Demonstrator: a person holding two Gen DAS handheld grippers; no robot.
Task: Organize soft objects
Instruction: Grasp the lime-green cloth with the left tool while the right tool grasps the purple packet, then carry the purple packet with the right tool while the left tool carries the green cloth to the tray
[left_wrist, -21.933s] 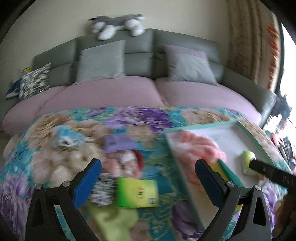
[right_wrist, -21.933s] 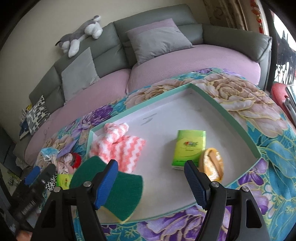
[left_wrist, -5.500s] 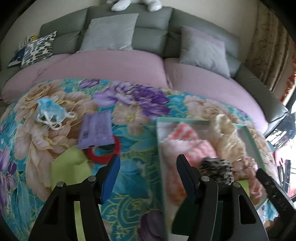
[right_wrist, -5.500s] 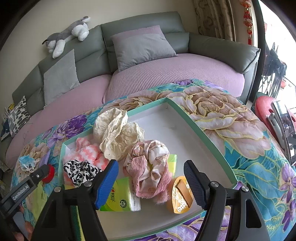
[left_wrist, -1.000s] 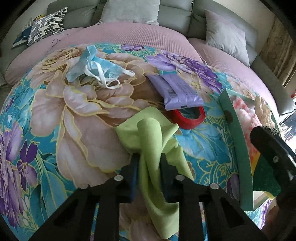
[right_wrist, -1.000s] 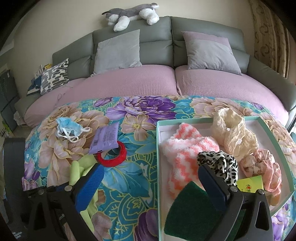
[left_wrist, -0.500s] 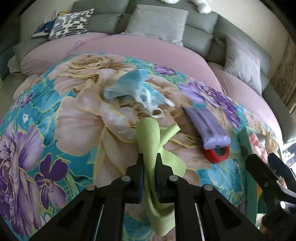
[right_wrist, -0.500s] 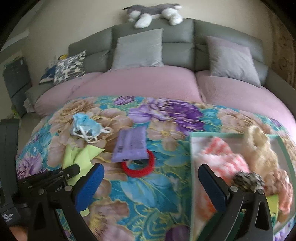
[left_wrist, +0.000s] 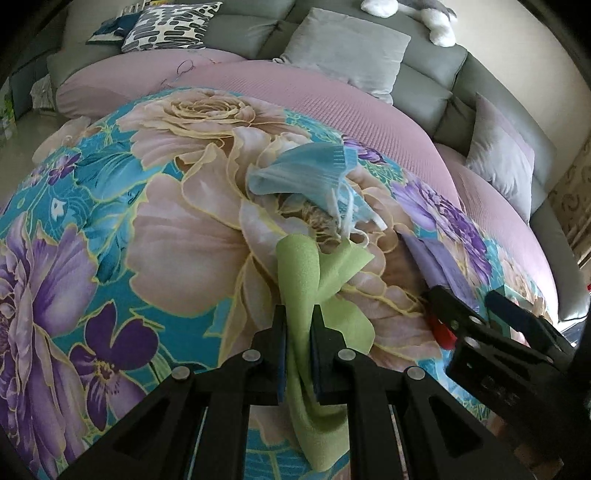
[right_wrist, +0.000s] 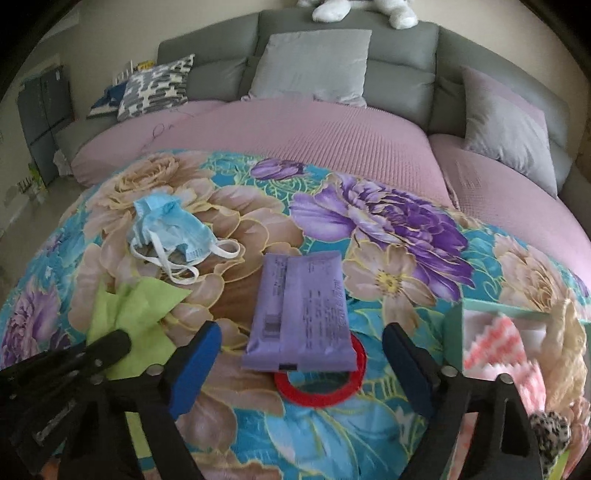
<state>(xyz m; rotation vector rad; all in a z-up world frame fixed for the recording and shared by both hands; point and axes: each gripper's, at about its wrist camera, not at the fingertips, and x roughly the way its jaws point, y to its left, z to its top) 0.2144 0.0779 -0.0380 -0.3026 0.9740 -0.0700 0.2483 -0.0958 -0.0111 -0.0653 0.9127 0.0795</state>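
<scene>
My left gripper is shut on a fold of the lime-green cloth, whose free end trails on the floral blanket. In the right wrist view the green cloth lies at the lower left under the left gripper. My right gripper hovers low over the purple pack and the red ring. Its jaws are closing, and the blue pads stand apart from the pack on either side. A crumpled blue face mask lies beyond the cloth.
A teal-rimmed tray at the far right holds a pink-and-white towel, a cream lace piece and a leopard scrunchie. Behind the blanket runs a pink-and-grey sofa with cushions. The right gripper shows at the right in the left wrist view.
The right gripper swung left from the tray and dropped over the purple pack, its jaws narrowing. The left gripper tightened on the green cloth and shifted with it while rolling.
</scene>
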